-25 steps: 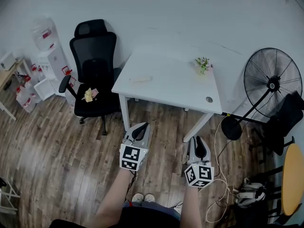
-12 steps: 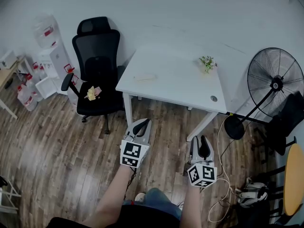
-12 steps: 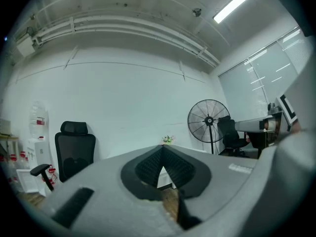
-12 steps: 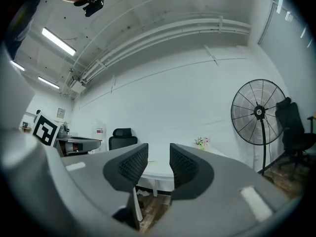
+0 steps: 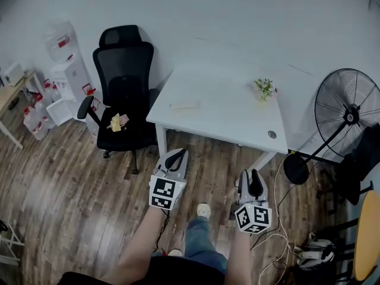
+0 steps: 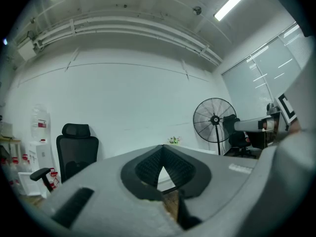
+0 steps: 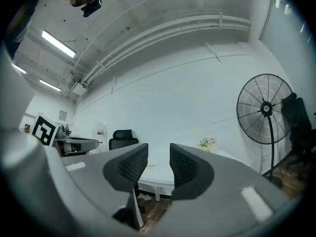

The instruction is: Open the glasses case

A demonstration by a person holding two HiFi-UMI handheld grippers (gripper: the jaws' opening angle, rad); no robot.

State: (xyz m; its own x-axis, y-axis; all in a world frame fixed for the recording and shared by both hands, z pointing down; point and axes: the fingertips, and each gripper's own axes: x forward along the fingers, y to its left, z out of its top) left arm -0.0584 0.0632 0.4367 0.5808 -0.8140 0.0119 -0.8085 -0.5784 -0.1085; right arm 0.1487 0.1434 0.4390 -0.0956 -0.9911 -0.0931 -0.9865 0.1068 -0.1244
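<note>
A black office chair (image 5: 124,94) stands far left. The left gripper (image 5: 176,154), near, has its jaws pressed together, empty. The glasses case (image 5: 183,105) lies far off on the white table (image 5: 237,120), towards its left edge. The right gripper (image 5: 253,174) has just been opening its jaws; they stand wide, empty.

White wall (image 5: 237,16) seen plain behind, dark wood-plank floor (image 5: 65,177) laid below, white table (image 5: 231,114) set against the wall, black office chair (image 5: 126,82) placed at its left, black standing fan (image 5: 349,116) stood at its right, small potted plant (image 5: 265,88) set on the table, ceiling (image 6: 123,4) lit by strip lights (image 6: 232,3)
</note>
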